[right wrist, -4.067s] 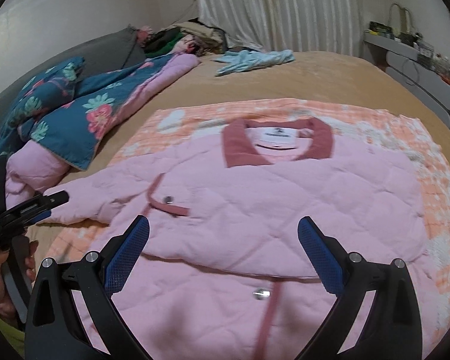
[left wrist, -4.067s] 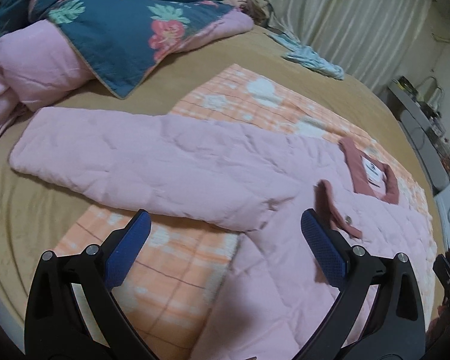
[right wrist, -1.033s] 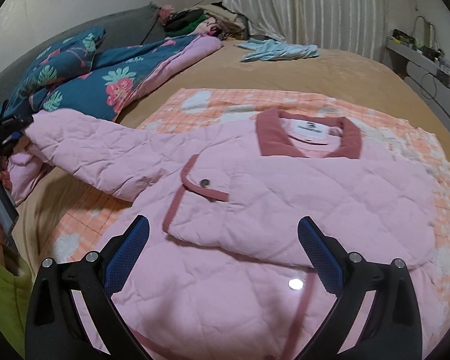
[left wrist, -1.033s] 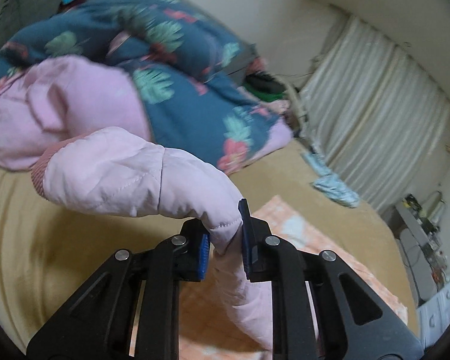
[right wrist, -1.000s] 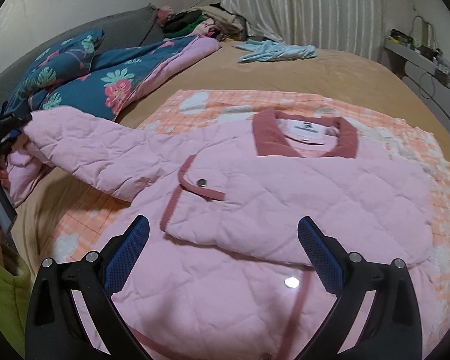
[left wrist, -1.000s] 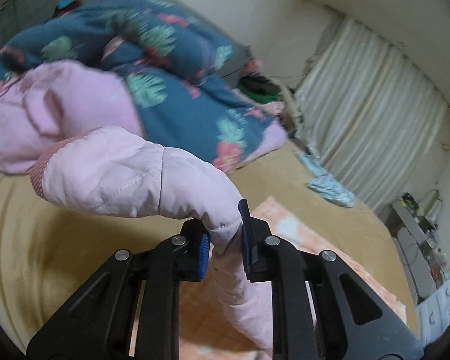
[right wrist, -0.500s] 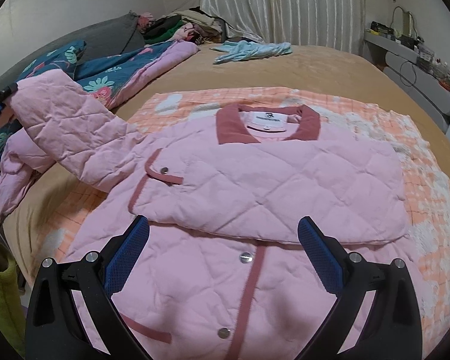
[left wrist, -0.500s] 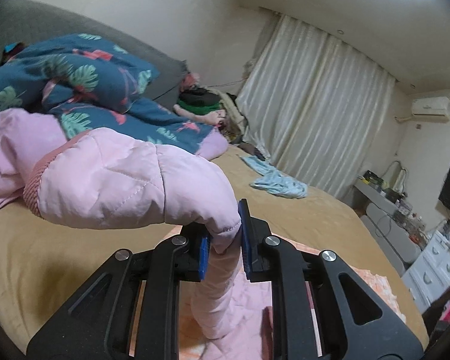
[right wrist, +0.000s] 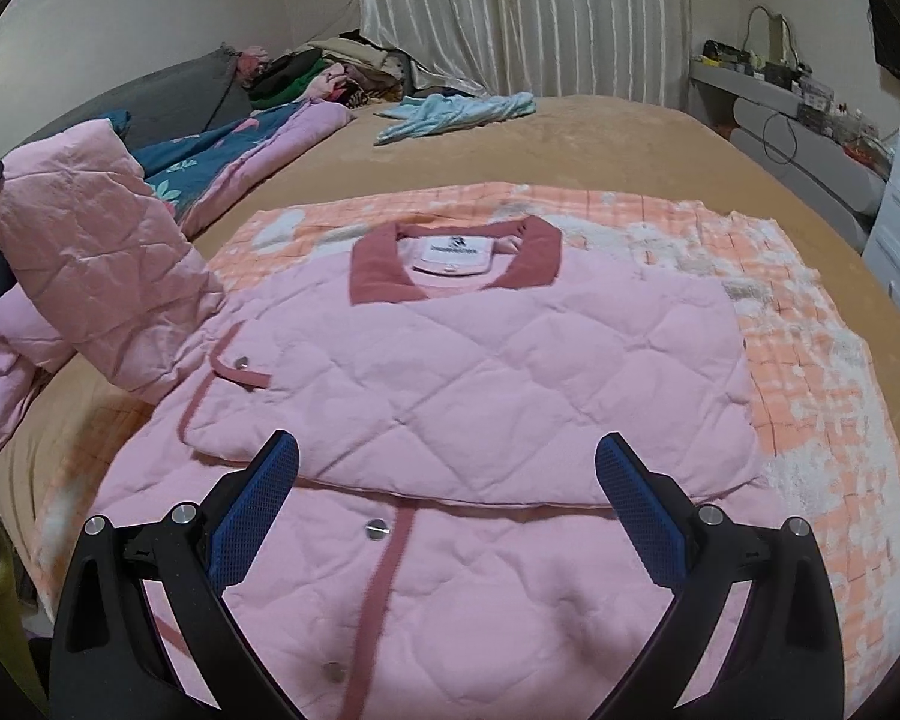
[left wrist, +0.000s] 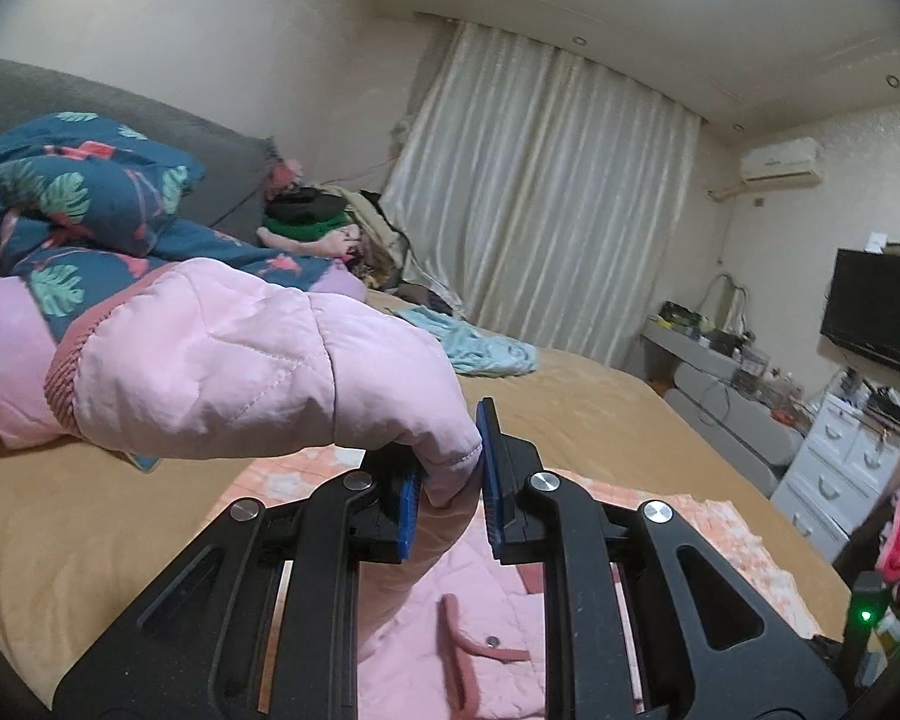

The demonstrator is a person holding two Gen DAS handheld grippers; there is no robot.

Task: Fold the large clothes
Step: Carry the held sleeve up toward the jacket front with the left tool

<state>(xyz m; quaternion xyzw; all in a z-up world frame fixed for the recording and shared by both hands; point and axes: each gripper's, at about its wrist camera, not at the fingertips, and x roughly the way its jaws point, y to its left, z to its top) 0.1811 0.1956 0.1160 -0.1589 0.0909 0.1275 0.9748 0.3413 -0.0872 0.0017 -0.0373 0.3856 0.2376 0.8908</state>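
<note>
A pink quilted jacket [right wrist: 468,360] with a dark pink collar lies face up on an orange checked blanket [right wrist: 810,324] on the bed. One sleeve lies folded across its chest. My left gripper [left wrist: 447,507] is shut on the other sleeve [left wrist: 258,366] near its ribbed cuff and holds it raised above the bed; the lifted sleeve also shows in the right wrist view [right wrist: 102,252] at the left. My right gripper [right wrist: 447,516] is open and empty, hovering over the jacket's lower front.
A blue floral quilt [left wrist: 78,204] and pink bedding [right wrist: 6,348] lie at the left. A light blue garment [right wrist: 456,108] lies far on the bed. A clothes pile [right wrist: 318,72] sits by the curtain. White drawers [left wrist: 840,480] and a shelf stand at the right.
My left gripper has lifted the sleeve higher and swung it toward the jacket's body. My right gripper has stayed open over the jacket, shifting slightly.
</note>
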